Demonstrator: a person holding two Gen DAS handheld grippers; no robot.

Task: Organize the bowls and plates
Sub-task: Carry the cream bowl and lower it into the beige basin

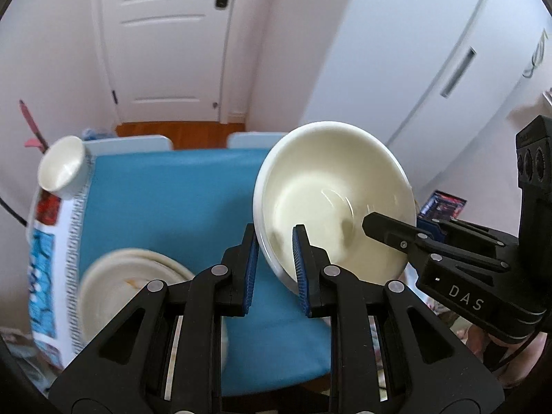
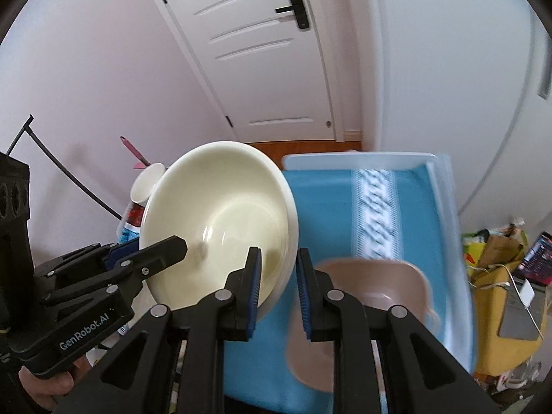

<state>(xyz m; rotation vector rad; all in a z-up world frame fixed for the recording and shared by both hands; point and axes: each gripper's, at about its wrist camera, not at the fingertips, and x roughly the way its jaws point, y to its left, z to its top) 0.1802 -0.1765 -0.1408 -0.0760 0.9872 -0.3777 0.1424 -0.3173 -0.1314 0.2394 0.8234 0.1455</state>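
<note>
A: Cream bowl (image 1: 331,203)?
B: Nothing inside; tilted, lifted over the blue table (image 1: 179,203).
A: Grippers?
B: Left gripper (image 1: 274,265) and right gripper (image 2: 277,288) each pinch its rim, opposite sides.

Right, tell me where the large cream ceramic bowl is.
The large cream ceramic bowl is tilted in mid-air above the blue tablecloth, its rim between both grippers' fingers.

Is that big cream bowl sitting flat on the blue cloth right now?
No, the cream bowl is tilted up off the blue cloth, its rim pinched by the left hand-held gripper and the right hand-held gripper.
</note>
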